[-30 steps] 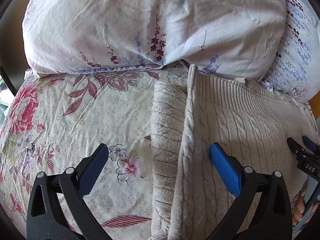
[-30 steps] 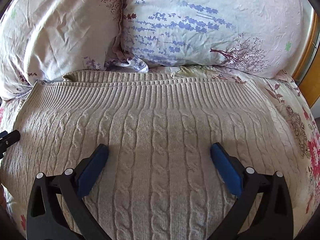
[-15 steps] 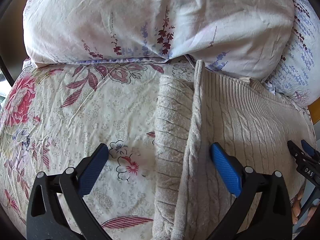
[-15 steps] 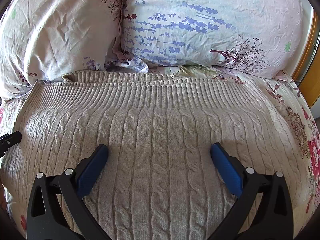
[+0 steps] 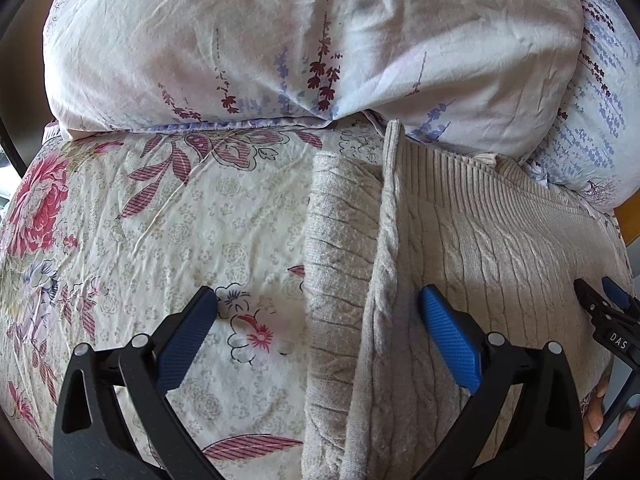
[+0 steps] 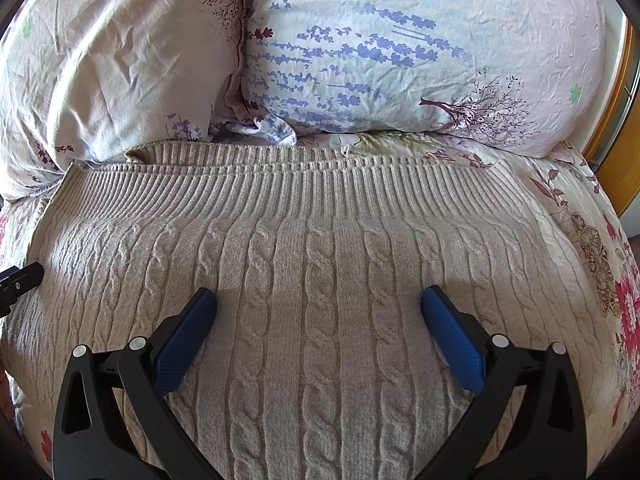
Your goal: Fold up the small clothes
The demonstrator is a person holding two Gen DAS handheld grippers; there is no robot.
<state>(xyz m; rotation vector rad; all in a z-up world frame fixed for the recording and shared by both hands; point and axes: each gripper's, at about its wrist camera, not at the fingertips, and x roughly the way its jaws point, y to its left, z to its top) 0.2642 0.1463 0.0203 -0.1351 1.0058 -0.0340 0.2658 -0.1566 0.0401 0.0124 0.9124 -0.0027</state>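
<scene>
Hovering my left gripper (image 5: 318, 312) with its fingers spread wide and gripping nothing, I am straddling the folded left edge of the beige cable-knit sweater (image 6: 320, 280) lying on the floral bedsheet (image 5: 160, 220) below the pillows (image 6: 400, 48), while my right gripper (image 6: 319, 308) is hanging released over its middle.

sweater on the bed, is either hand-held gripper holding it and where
Nothing is held. Both the left hand-held gripper and right hand-held gripper are open above the sweater.
</scene>
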